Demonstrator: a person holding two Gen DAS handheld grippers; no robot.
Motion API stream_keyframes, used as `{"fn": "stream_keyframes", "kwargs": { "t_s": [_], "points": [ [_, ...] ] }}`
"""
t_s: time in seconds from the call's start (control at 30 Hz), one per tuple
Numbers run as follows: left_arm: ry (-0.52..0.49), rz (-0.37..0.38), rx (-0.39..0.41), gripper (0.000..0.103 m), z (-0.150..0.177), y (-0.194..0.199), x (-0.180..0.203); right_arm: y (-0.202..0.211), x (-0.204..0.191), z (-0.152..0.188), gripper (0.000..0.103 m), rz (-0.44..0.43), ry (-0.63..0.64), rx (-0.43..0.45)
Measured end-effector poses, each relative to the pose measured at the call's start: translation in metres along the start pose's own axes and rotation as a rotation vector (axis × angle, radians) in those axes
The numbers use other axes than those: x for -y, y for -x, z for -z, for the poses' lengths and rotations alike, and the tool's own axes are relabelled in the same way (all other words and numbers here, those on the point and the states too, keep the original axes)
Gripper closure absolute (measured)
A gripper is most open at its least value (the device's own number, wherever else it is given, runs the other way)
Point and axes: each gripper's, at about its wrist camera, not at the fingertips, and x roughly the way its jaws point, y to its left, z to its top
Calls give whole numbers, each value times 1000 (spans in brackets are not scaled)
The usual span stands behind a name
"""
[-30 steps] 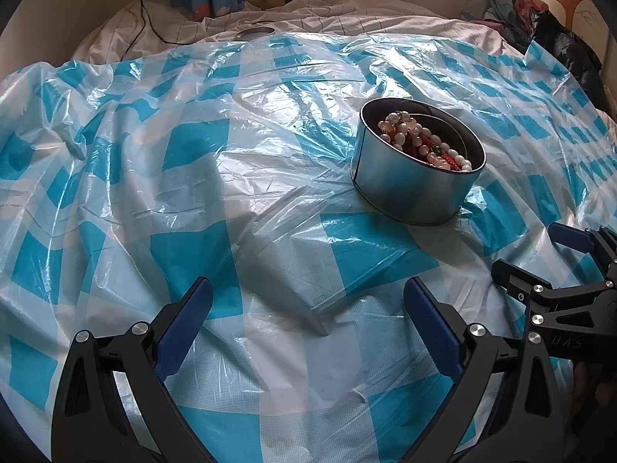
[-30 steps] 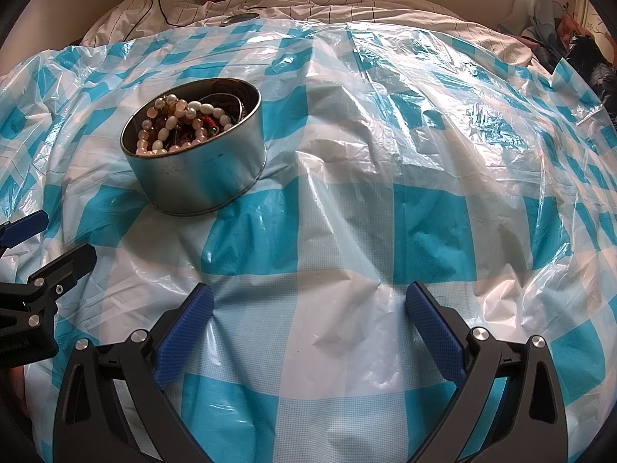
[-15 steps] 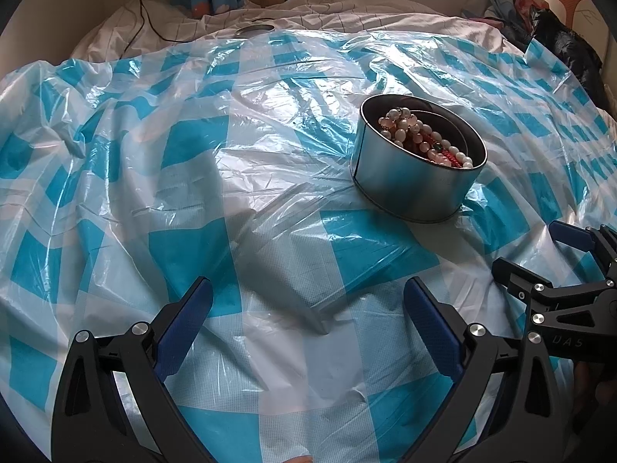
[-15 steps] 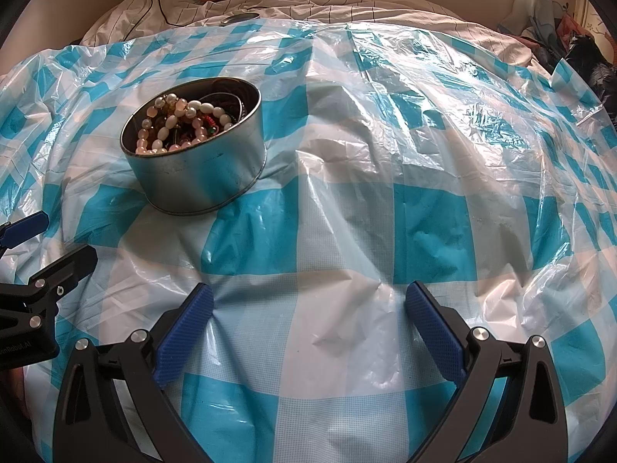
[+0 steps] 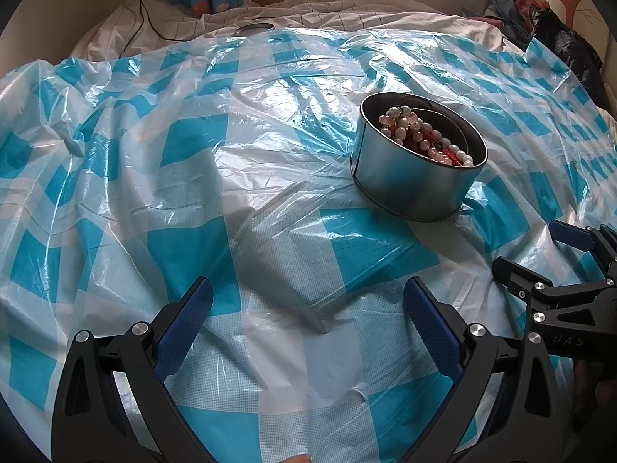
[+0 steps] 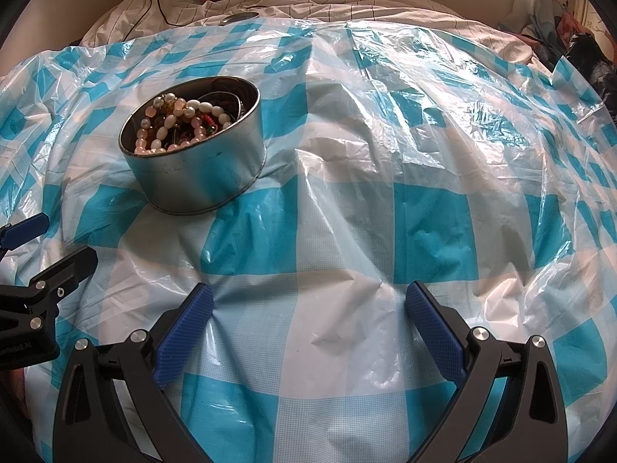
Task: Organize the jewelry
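Note:
A round metal tin (image 5: 412, 189) (image 6: 200, 177) stands on the blue-and-white checked plastic sheet. It holds a heap of bead jewelry (image 5: 424, 139) (image 6: 181, 123): pale pink and white strands, some red and green beads. My left gripper (image 5: 308, 320) is open and empty, low over the sheet, with the tin ahead to its right. My right gripper (image 6: 308, 320) is open too, with nothing between its blue pads, and the tin lies ahead to its left. Each gripper shows at the edge of the other's view, the right one (image 5: 540, 254) and the left one (image 6: 50, 239).
The plastic sheet (image 5: 231, 193) (image 6: 424, 162) is wrinkled and covers a bed with striped bedding (image 6: 347, 4). A flat round lid (image 5: 254, 29) (image 6: 239, 17) lies at the sheet's far edge. A black cable (image 5: 140, 11) runs over the bedding. Dark clothes (image 5: 567, 50) pile at the far right.
Both views have shifted very slightly; the tin sits a touch higher in the left wrist view. Both grippers stay open and empty.

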Motion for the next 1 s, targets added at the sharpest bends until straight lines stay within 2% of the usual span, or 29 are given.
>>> {"fn": "stream_keyframes", "kwargs": {
  "t_s": [1.0],
  "points": [
    [11,13,-13,8,4,-5,-2,-2,0,-1,7,-1,-3,-2]
  ]
}}
